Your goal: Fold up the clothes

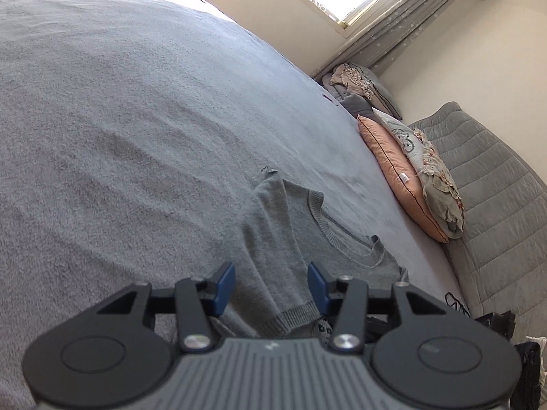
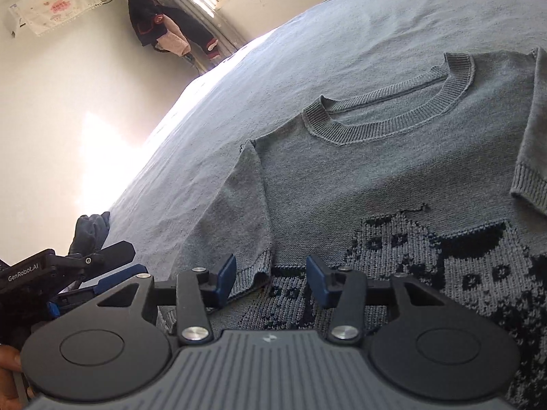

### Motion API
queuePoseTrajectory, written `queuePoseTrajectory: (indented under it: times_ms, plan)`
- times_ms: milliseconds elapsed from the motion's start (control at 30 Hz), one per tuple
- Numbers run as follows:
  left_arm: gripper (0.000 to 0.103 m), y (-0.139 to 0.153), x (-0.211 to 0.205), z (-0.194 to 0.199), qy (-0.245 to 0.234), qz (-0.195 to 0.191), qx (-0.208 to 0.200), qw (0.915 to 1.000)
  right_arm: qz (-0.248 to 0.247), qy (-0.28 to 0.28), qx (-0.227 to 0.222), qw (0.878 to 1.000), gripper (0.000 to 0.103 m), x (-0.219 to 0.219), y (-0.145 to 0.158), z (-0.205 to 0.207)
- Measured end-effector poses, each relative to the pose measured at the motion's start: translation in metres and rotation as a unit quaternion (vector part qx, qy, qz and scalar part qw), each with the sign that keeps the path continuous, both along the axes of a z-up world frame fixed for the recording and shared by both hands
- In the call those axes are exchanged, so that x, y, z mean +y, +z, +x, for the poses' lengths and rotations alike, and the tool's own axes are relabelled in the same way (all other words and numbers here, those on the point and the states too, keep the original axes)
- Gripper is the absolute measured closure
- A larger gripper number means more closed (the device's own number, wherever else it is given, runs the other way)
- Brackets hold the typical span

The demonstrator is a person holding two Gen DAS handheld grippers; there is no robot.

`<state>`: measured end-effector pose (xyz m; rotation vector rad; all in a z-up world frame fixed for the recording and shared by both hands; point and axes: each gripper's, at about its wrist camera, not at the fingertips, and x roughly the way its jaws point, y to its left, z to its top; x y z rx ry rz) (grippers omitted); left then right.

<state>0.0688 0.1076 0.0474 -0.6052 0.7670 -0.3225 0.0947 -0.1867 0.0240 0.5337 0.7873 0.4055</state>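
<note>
Lying flat on the grey bed cover [image 2: 307, 34], chest up: a grey knitted sweater [image 2: 342, 177] with a ribbed round collar [image 2: 393, 102] toward 12 o'clock and a dark cat pattern [image 2: 444, 256] knitted across the chest toward 5 o'clock. Folded inward over the body on both sides: one sleeve [image 2: 246, 205] at 9 o'clock of the collar, its ribbed cuff [image 2: 249, 276] reaching down just beside the near blue pad, and the other sleeve [image 2: 533, 143] at 3 o'clock, cuff hanging over the chest.

Hovering low over the hem end of the sweater: the right gripper [image 2: 271, 282], released, blue pads standing apart with knit showing between them but nothing pinched. Showing at 8 o'clock in that same view, dark and partly cut off: the left gripper [image 2: 102, 273].

Seen from the left wrist: the left gripper [image 1: 271, 283], likewise released, pads spread either side of a folded sleeve, not pressing on it. Stretching from 6 o'clock up toward 1 o'clock in that view: the sweater [image 1: 290, 232], collar [image 1: 342, 229] open to the right.

Propped at 3 o'clock along the quilted grey headboard [image 1: 495, 205]: a pink pillow [image 1: 393, 171] and a floral one [image 1: 437, 184]. Hanging at 11 o'clock in the right wrist view, against the wall by the window: dark clothing [image 2: 164, 24].
</note>
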Motion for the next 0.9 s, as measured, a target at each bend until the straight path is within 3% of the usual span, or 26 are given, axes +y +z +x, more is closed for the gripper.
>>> queuePoseTrajectory:
  times_ms: [67, 133, 167, 400, 500, 667, 900]
  plan:
    - [0.055, -0.004, -0.002, 0.003, -0.003, 0.006, 0.005, 1.0, -0.03, 0.015, -0.013, 0.999, 0.063, 0.014, 0.001, 0.003]
    - [0.055, -0.009, -0.006, 0.006, -0.008, 0.021, 0.016, 0.9996, -0.083, 0.023, -0.02, 0.996, 0.098, 0.027, 0.004, 0.007]
    - [0.055, -0.012, -0.007, 0.008, -0.011, 0.03, 0.023, 0.9992, -0.105, 0.022, -0.022, 0.994, 0.098, 0.032, 0.006, 0.008]
    - [0.057, -0.019, -0.01, 0.012, -0.012, 0.032, 0.041, 0.9986, -0.138, 0.019, -0.06, 0.988, 0.099, 0.03, 0.024, 0.004]
    - [0.057, -0.015, -0.014, 0.01, -0.021, 0.053, 0.028, 0.998, -0.131, 0.011, -0.063, 0.989, 0.099, 0.02, 0.027, 0.003]
    - [0.057, -0.021, -0.022, 0.01, -0.035, 0.081, 0.038, 0.9954, -0.191, 0.005, -0.044, 0.981, 0.099, 0.023, 0.011, 0.013]
    - [0.064, -0.013, -0.018, 0.008, -0.023, 0.094, 0.027, 0.995, -0.194, 0.002, -0.071, 0.978, 0.094, 0.029, 0.017, 0.009]
